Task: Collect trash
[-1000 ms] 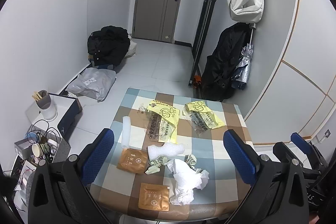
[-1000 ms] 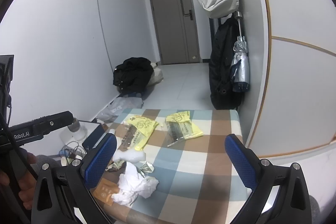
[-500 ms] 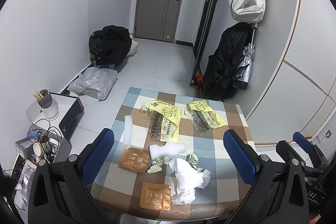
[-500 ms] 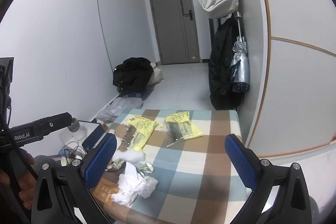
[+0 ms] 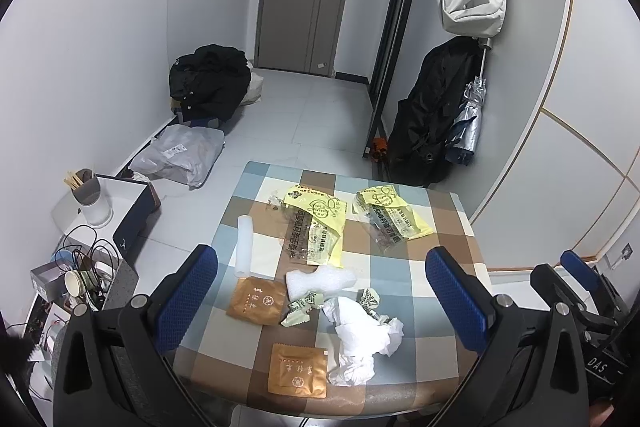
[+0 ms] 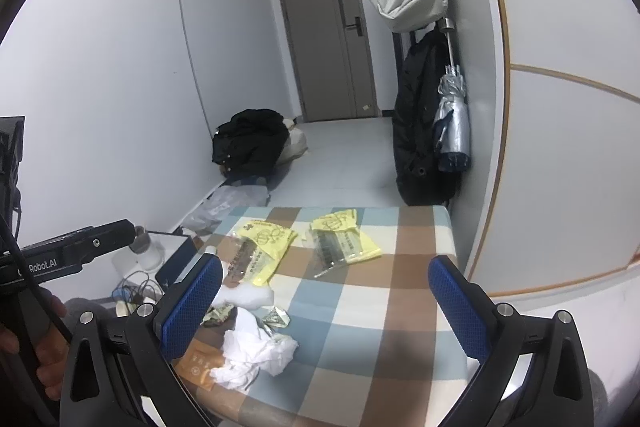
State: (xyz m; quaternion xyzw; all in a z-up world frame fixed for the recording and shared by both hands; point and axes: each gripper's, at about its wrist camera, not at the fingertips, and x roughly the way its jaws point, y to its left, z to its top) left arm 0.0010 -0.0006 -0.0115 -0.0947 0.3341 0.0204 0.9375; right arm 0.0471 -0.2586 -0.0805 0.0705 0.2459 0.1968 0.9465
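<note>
From above, the left gripper [image 5: 322, 293] hangs over the near half of the checked surface [image 5: 448, 227], its blue-padded fingers [image 5: 188, 295] spread wide with nothing between them. That view lays out all the trash: a crumpled white tissue [image 5: 362, 341] near the front edge, two brown sachets [image 5: 256, 301] left of and in front of it, small green-printed wrappers [image 5: 300, 309] beside a piece of white foam [image 5: 320, 279], a white tube [image 5: 244, 247] toward the left edge, and two yellow printed bags [image 5: 320, 227] farther back. It also shows the cluttered side shelf with a cup of sticks [image 5: 86, 197] and tangled cables, and the right gripper's body at the far right edge. The right gripper [image 6: 324, 301] looks lower and more level across the same surface [image 6: 404, 291], its fingers [image 6: 456, 303] likewise wide apart and empty. Here the tissue [image 6: 256, 351] lies near the left finger, only one sachet [image 6: 200, 367] shows, partly hidden, and the tube is barely visible. This view alone catches the left gripper's black housing [image 6: 60, 257] and the person's hand [image 6: 48, 367] holding it.
</note>
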